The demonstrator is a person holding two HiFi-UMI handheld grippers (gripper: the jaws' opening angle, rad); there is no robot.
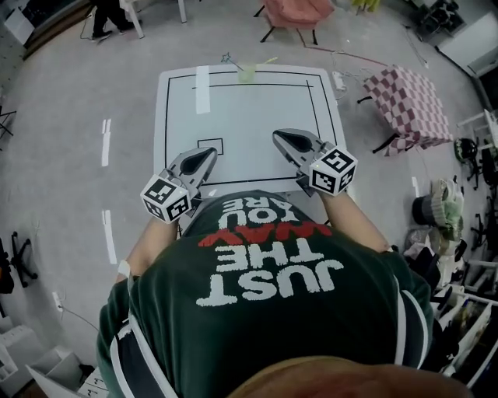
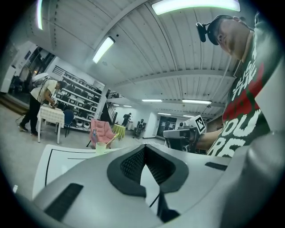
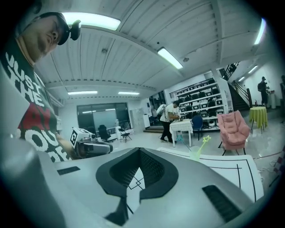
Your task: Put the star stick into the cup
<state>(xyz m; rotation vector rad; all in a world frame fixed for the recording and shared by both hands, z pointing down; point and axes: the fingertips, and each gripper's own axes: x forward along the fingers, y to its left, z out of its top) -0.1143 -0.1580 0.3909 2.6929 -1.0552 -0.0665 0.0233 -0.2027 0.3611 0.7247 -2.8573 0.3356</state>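
A pale green cup (image 1: 247, 74) stands at the far edge of the white table (image 1: 257, 105), with the yellow-green star stick (image 1: 264, 61) leaning out of it. The cup (image 2: 100, 148) shows small in the left gripper view. In the right gripper view the cup (image 3: 196, 154) has the star (image 3: 205, 140) above it. My left gripper (image 1: 208, 154) and right gripper (image 1: 277, 137) hover over the table's near edge, far from the cup. Both point toward it, jaws together, holding nothing. The left gripper's (image 2: 145, 148) and the right gripper's (image 3: 139, 150) pads meet at the tips.
A checkered table (image 1: 408, 101) stands to the right and a pink armchair (image 1: 299, 12) beyond the white table. A person (image 3: 168, 118) bends over another small table in the background. Cables lie on the floor (image 1: 342, 54) behind the cup.
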